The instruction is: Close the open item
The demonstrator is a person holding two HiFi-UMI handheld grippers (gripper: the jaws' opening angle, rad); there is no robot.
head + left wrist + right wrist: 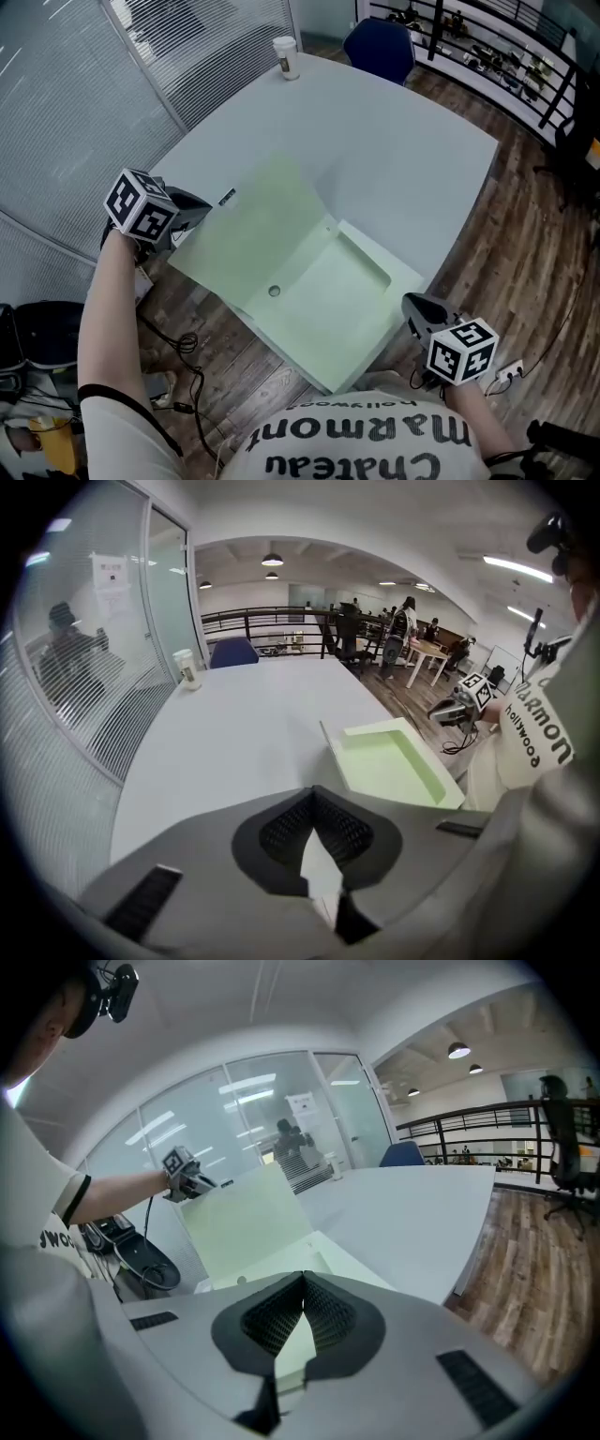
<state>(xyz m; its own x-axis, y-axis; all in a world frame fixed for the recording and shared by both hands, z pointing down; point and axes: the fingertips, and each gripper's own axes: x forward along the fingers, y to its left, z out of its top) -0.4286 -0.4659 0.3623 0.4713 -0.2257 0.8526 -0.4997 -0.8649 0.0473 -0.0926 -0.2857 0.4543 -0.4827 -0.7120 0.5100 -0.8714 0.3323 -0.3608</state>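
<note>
A pale green box file lies open at the near edge of the white table (pixel 394 150). Its shallow tray (pixel 328 314) rests flat, with a round fastener (pixel 274 291) by the hinge. The lid (pixel 253 234) is raised and tilts leftward. My left gripper (pixel 202 214) is shut on the lid's far left corner, and in the right gripper view the lid (pixel 244 1218) stands up with that gripper (pixel 192 1185) at its top. My right gripper (pixel 412 302) is shut, tips touching the tray's right edge; whether it pinches that edge is unclear. The tray (pixel 389 761) shows beyond my left gripper (pixel 314 797).
A paper cup (pixel 286 56) stands at the table's far edge, with a blue chair (pixel 380 47) behind it. Glass walls with blinds (pixel 112 84) run along the left. Cables (pixel 183 356) lie on the wood floor by my left side. The table's edge drops off at right.
</note>
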